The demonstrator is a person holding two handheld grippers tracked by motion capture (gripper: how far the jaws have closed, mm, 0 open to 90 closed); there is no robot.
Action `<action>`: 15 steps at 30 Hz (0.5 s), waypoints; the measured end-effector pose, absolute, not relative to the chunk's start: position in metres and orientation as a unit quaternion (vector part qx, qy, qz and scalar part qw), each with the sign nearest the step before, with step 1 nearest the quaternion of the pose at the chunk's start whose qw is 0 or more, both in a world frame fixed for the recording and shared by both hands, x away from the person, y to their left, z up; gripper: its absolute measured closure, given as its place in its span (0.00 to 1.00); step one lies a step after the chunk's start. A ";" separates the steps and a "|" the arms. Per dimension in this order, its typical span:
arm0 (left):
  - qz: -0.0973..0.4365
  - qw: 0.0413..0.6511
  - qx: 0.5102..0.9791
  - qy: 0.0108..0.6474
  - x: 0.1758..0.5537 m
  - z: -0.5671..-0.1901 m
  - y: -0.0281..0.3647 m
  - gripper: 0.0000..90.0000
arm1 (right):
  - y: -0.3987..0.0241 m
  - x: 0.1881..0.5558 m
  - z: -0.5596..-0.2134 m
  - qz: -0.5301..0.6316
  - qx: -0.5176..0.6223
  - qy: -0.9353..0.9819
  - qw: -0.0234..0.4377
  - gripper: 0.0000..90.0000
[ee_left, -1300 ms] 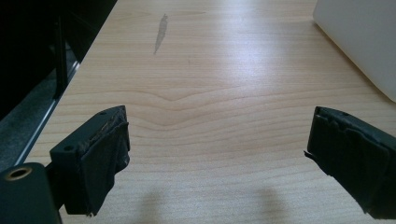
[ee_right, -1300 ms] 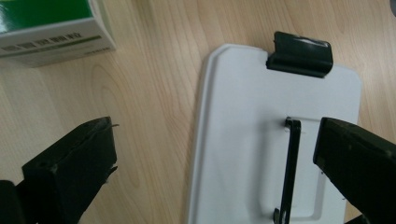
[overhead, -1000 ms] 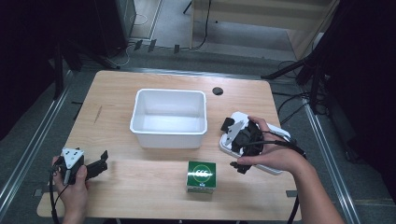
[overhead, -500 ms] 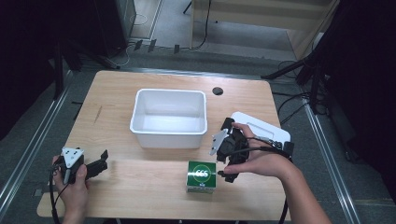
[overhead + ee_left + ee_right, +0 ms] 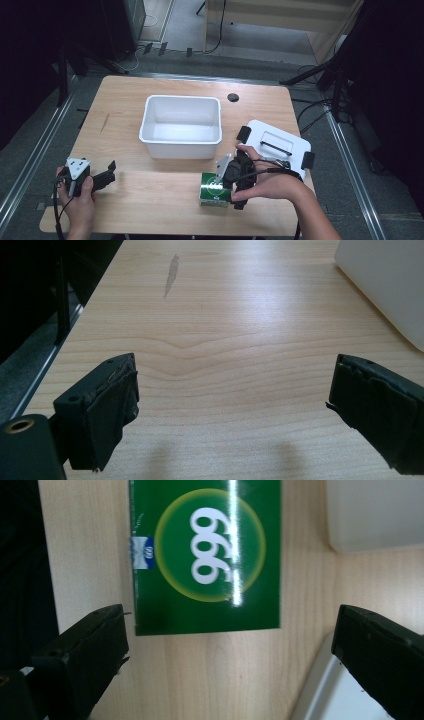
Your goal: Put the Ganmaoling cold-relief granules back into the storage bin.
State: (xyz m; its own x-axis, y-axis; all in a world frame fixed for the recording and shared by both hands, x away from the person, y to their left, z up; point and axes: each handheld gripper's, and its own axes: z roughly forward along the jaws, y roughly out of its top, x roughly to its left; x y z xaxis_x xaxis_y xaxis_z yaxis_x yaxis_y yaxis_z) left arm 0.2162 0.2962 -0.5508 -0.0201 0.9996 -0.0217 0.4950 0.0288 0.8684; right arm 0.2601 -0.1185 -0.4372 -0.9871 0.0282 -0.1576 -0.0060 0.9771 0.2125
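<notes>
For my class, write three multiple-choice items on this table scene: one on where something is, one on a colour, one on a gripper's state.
1. Where does the green box lie?
A. inside the white tub
B. on the table in front of the white tub
C. on the white lid

2. What colour is the number 999 on the box?
A. white
B. red
C. black

3. How stands the right gripper?
A. shut on the box
B. shut and empty
C. open over the box

Key: B, it sits on bare wood; A, white digits; C, jaws spread wide.

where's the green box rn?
High view: green box sits near the table's front edge, in front of the white bin, directly under the open right tool.
</notes>
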 end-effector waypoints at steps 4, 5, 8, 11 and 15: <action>0.351 0.360 0.602 0.621 0.216 -0.551 0.297 0.07 | -0.113 0.258 -0.442 0.108 0.002 0.991 0.077 0.01; 0.350 0.360 0.602 0.621 0.216 -0.551 0.297 0.07 | -0.111 0.257 -0.444 0.108 0.002 0.991 0.075 0.01; 0.350 0.359 0.602 0.621 0.216 -0.551 0.297 0.07 | -0.107 0.258 -0.448 0.107 -0.005 0.992 0.073 0.01; 0.350 0.359 0.602 0.622 0.217 -0.551 0.297 0.07 | -0.104 0.259 -0.452 0.105 -0.006 0.992 0.072 0.01; 0.350 0.359 0.602 0.622 0.217 -0.551 0.297 0.07 | -0.099 0.261 -0.457 0.102 -0.014 0.992 0.067 0.01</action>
